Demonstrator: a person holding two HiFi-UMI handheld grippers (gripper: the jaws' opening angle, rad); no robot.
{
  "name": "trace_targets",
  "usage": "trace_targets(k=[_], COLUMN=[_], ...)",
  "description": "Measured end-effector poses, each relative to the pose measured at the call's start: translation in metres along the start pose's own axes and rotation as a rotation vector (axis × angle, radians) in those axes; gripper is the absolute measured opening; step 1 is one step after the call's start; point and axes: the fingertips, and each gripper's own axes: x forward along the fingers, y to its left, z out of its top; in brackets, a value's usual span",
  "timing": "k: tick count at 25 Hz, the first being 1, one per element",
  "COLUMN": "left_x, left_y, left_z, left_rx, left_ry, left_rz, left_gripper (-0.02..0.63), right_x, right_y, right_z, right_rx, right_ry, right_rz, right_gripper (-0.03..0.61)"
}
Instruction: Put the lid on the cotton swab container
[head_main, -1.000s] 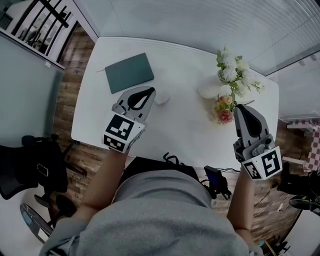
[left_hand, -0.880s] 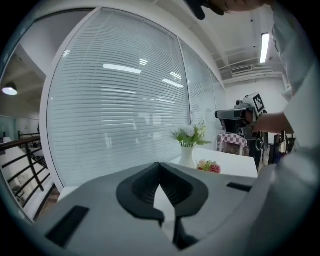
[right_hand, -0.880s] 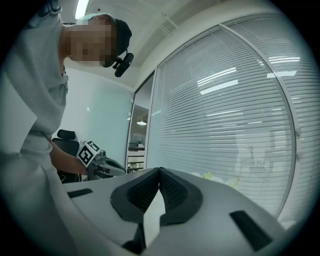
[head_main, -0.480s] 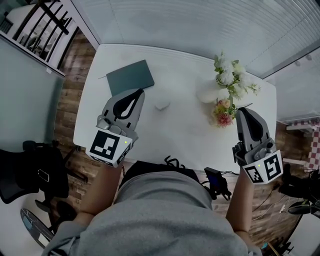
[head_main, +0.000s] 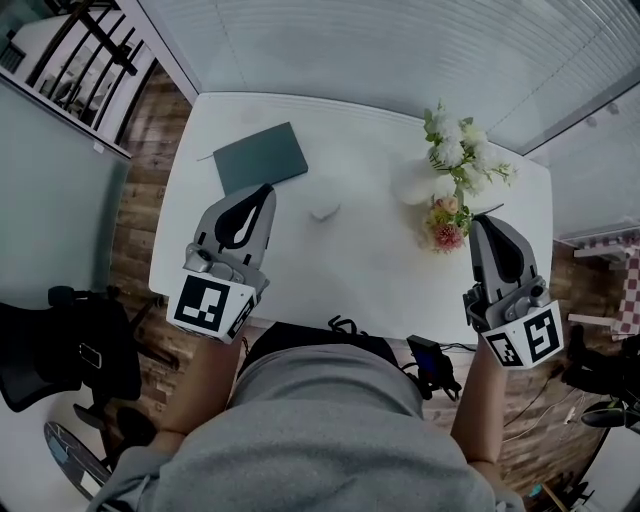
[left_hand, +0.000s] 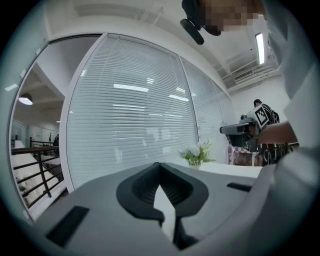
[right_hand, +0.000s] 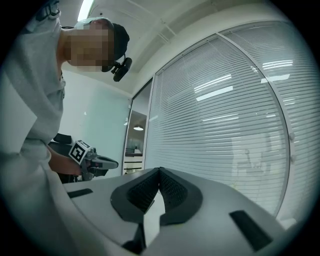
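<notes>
A small white round container (head_main: 323, 210) sits on the white table (head_main: 360, 260), right of a dark green notebook. I cannot tell whether a lid is on it. My left gripper (head_main: 262, 189) hovers to its left, apart from it, shut with nothing between its jaws. In the left gripper view its tips (left_hand: 160, 165) meet, aimed at the window blinds. My right gripper (head_main: 485, 217) hangs at the table's right, beside the flowers, also shut and empty, and its tips (right_hand: 160, 170) meet in the right gripper view.
A dark green notebook (head_main: 260, 157) lies at the table's far left. A white vase (head_main: 418, 187) with white and pink flowers (head_main: 455, 160) stands at the far right. Window blinds run behind the table. A black chair (head_main: 60, 345) stands at the left on the wooden floor.
My left gripper has drawn back from the small white container, to the left and toward the person, and has risen. The right gripper has hardly moved.
</notes>
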Motion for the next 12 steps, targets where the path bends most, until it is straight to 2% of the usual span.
trace_targets(k=[12], left_x=[-0.001], left_y=[-0.005], left_z=[0.002], left_rx=[-0.001], left_ry=[-0.013], left_rz=[-0.007], left_gripper=[0.006], right_x=[-0.013], right_y=[0.002], right_z=[0.003], right_rx=[-0.017], right_ry=[-0.01], right_rz=[-0.031], right_gripper=[0.021])
